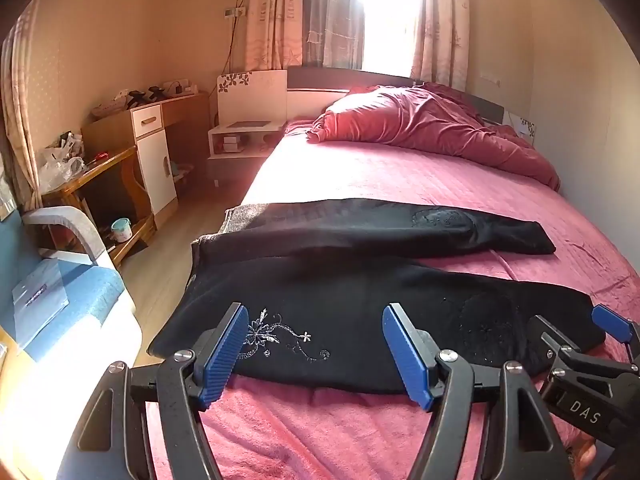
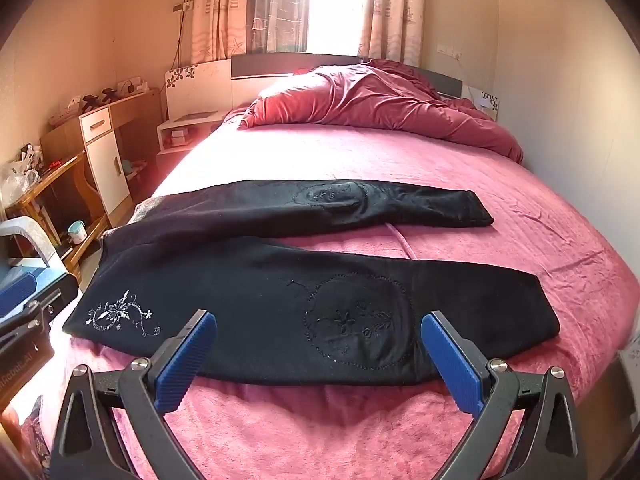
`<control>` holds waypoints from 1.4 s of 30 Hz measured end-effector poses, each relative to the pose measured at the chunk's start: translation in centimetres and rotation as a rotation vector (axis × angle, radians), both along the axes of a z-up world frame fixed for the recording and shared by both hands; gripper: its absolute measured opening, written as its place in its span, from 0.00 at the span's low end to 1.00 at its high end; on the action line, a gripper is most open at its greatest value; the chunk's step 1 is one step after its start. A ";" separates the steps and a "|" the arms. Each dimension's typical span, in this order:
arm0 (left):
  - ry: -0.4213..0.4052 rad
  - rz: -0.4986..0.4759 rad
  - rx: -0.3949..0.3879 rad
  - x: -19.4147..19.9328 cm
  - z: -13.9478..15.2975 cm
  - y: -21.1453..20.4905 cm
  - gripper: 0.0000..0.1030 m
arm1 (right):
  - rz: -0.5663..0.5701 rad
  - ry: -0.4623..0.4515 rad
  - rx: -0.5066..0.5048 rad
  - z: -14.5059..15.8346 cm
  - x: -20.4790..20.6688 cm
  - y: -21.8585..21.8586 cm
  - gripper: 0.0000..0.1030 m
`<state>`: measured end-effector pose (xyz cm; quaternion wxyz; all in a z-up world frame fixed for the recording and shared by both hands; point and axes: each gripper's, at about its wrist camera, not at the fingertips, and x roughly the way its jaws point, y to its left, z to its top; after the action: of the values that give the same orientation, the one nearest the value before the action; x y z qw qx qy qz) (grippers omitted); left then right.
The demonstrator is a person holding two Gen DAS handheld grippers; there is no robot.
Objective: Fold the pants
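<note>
Black pants (image 1: 360,292) lie flat across a pink bed (image 1: 400,176), waist at the left edge, both legs spread toward the right. The near leg carries white flower embroidery (image 1: 276,338) near the hip. My left gripper (image 1: 316,354) is open and empty, just above the near edge of the hip area. My right gripper (image 2: 320,362) is open and empty, above the near leg's knee patch (image 2: 356,328). The pants also show in the right wrist view (image 2: 280,280). The right gripper shows at the right edge of the left view (image 1: 580,360).
A crumpled red duvet (image 1: 432,124) lies at the head of the bed. Left of the bed are a wooden floor (image 1: 160,276), a nightstand (image 1: 240,136), a cabinet (image 1: 152,152), a cluttered wooden table (image 1: 88,172) and a blue chair (image 1: 72,288).
</note>
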<state>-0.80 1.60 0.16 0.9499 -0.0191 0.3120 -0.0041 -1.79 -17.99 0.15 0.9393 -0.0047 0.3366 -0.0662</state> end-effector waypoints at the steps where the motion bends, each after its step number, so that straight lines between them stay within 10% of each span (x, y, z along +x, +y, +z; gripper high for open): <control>1: 0.001 0.000 0.001 0.0 0.0 0.0 0.69 | 0.000 -0.003 0.003 0.1 0.0 0.0 1.00; 42: 0.031 -0.018 -0.017 0.3 -1.4 -0.2 0.69 | 0.019 -0.010 -0.047 0.0 0.1 0.4 1.00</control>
<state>-0.51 1.39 -1.22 0.9447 -0.0244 0.3267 -0.0148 -1.67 -17.60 0.12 0.9413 -0.0296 0.3299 -0.0651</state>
